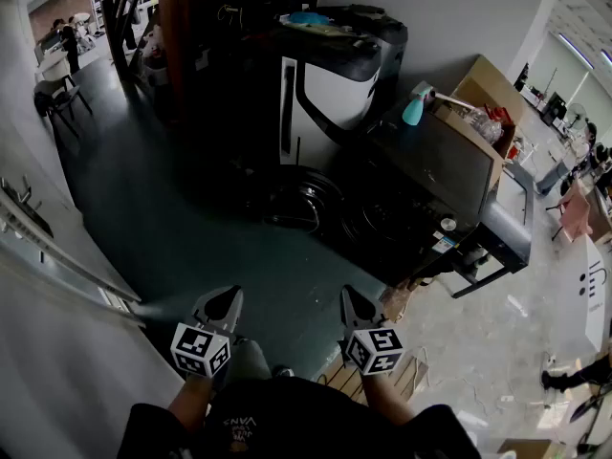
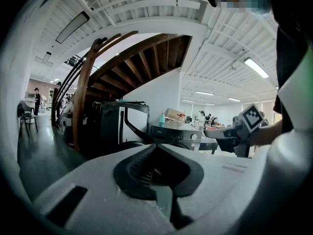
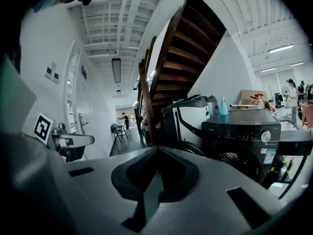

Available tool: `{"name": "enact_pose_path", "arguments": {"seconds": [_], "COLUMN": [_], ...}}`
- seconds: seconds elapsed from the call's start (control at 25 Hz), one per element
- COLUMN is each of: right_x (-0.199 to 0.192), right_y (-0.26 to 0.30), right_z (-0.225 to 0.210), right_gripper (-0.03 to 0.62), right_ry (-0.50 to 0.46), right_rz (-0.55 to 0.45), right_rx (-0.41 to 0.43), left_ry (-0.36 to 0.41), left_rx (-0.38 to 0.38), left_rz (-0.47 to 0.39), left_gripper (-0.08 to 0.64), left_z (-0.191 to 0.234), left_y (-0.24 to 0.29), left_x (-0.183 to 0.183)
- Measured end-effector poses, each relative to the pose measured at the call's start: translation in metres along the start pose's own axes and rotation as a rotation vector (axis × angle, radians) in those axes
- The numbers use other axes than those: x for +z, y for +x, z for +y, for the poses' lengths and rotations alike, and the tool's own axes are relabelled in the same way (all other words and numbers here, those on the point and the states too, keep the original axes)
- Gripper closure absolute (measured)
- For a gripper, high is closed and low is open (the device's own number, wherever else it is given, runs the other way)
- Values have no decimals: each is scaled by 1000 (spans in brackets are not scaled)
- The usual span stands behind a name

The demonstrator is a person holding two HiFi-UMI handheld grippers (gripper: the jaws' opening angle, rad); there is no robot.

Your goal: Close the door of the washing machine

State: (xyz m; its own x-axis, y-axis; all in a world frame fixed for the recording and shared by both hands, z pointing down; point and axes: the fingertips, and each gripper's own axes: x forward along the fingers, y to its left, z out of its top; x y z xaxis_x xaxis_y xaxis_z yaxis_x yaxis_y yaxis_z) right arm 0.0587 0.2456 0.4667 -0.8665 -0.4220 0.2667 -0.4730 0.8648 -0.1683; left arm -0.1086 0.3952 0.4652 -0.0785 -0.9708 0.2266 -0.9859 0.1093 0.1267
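Observation:
The dark front-loading washing machine (image 1: 435, 175) stands ahead and to the right. Its round door (image 1: 304, 201) hangs swung open to the left of the drum opening (image 1: 382, 226). My left gripper (image 1: 218, 306) and right gripper (image 1: 357, 308) are held side by side low in the head view, well short of the machine, both shut and empty. The left gripper view shows its closed jaw tips (image 2: 155, 148) with the machine (image 2: 178, 133) beyond them. In the right gripper view the closed tips (image 3: 157, 151) point at the open door (image 3: 188, 148) and the machine (image 3: 244, 141).
A white-and-black appliance (image 1: 330, 84) stands behind the door, under a wooden staircase (image 3: 190, 48). A teal spray bottle (image 1: 413, 111) and a cardboard box (image 1: 483, 103) sit on and beside the machine. A white wall with a rail (image 1: 57, 247) runs along the left. A wooden pallet (image 1: 387, 376) lies by my feet.

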Motion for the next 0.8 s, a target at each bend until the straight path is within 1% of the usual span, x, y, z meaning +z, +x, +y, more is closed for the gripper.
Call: {"name": "enact_pose_path", "arguments": {"seconds": [0.16, 0.24, 0.28, 0.32, 0.4, 0.48, 0.56, 0.68, 0.8], "right_x": [5, 5, 6, 7, 9, 14, 21, 31, 37], "right_y": [15, 25, 32, 40, 55, 72, 93, 123, 151], "right_z": [1, 3, 3, 1, -2, -2, -1, -3, -4], "right_gripper": [591, 514, 485, 469, 448, 423, 413, 387, 383], "right_ry": [50, 85, 96, 98, 86, 79, 81, 91, 113], "right_rz": [-31, -38, -38, -36, -28, -27, -31, -29, -31], "right_rx": [53, 71, 75, 72, 54, 36, 16, -24, -69], "left_ry": [6, -9, -19, -29, -43, -55, -58, -40, -14], "left_rx": [2, -11, -27, -49, -87, -111, -130, -163, -210], "left_rz": [8, 11, 15, 20, 32, 47, 56, 65, 80], "left_gripper": [554, 550, 519, 515, 507, 441, 406, 405, 405], "left_z": [9, 17, 20, 24, 33, 49, 70, 101, 132], "left_y": [13, 22, 29, 37, 53, 68, 84, 110, 138], "left_x": [-2, -4, -4, -4, -4, -2, 5, 18, 27]}}
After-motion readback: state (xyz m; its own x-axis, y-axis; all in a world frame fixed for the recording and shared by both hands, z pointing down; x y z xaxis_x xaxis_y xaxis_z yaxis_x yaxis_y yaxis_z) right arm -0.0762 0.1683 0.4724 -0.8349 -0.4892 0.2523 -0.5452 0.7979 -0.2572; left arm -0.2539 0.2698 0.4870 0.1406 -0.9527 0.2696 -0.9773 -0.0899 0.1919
